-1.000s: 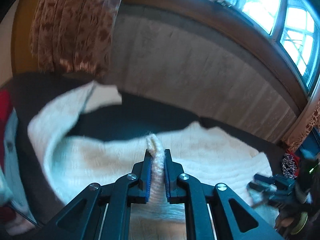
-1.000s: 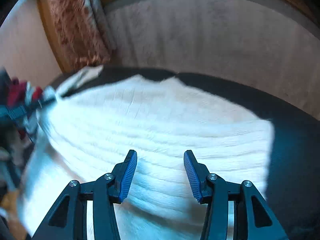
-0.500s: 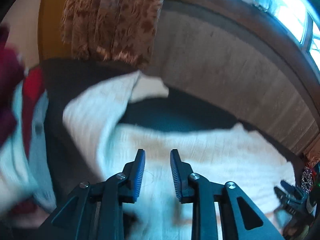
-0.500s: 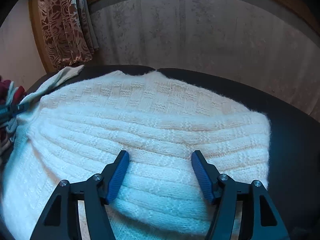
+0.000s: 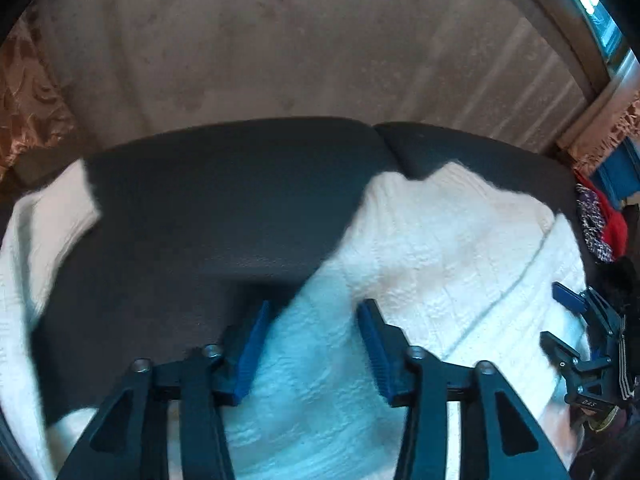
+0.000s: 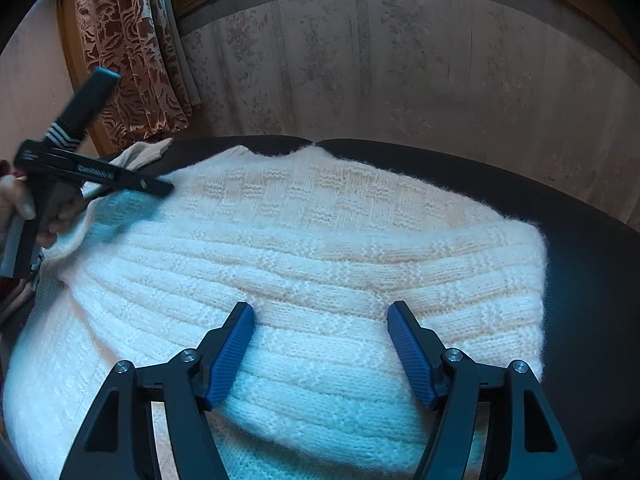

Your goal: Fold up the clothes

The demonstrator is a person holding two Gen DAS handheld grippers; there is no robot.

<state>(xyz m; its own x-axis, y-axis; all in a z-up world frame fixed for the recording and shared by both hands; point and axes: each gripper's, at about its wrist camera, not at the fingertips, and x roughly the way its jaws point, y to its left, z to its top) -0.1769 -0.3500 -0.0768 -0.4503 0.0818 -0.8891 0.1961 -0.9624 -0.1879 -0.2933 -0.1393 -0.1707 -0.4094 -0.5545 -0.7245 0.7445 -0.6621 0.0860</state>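
Right wrist view is showing my right gripper (image 6: 320,344) hanging over the white knit sweater (image 6: 312,248), fingers parting and holding nothing. The sweater is lying flat on the dark sofa seat (image 6: 592,280), its knit ribs running side to side, neckline toward the seat's far edge. My left gripper (image 5: 310,344) is also spreading, empty, over the sweater's left edge. Only the left wrist view is catching the red clothes (image 5: 612,228) at the right. Small lettering on the grippers is unreadable.

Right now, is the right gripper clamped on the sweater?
No, the right gripper has its jaws opening, spread apart above the white sweater with no fold pinched between them.
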